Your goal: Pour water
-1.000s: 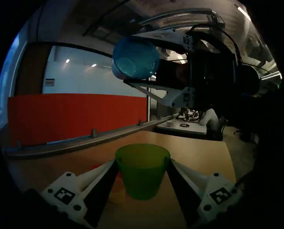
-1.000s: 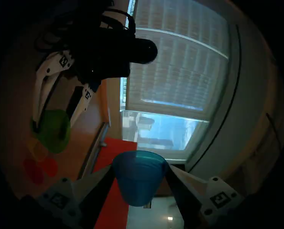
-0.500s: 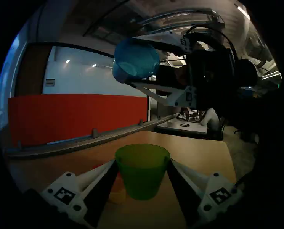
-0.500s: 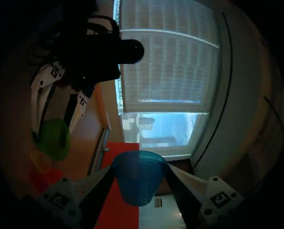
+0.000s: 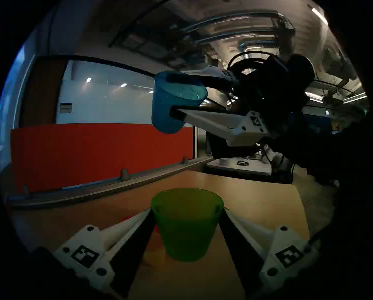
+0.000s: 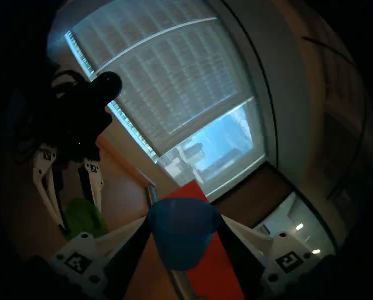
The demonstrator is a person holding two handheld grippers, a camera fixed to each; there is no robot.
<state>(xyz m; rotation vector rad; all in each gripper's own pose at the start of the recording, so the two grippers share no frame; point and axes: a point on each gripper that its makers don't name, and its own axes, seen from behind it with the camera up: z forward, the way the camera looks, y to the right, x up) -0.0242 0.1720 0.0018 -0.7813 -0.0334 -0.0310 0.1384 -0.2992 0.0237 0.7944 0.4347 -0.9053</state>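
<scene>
Since the earlier frame the blue cup [image 5: 173, 107] has swung back from a steep tilt, with its mouth turned toward the lower cup, to something close to upright. In the left gripper view we now see its side wall, with the rim uppermost. That reads to us as the end of a pour rather than the start, though no water shows in the air or in either cup, so we cannot tell how much went across.

The right gripper [image 6: 183, 222] has its jaws closed partway onto the blue cup, one finger pressing each side of the wall. It holds the cup high and a little to one side of the cup below — high enough, we judge, to clear the rim beneath while turning.

The left gripper [image 5: 187, 215] is likewise closed partway on the green cup [image 5: 187, 227], a finger on each flank. It keeps that cup upright and mouth-up low over the wooden table [image 5: 266, 200], steady as a receiver. We cannot tell whether its base rests on the wood or hangs just above it.

By our count there are two cups, one blue and one green. There are two grippers, each with two fingers, and each holds one cup. A red wall panel [image 5: 101, 150] runs behind the table.
</scene>
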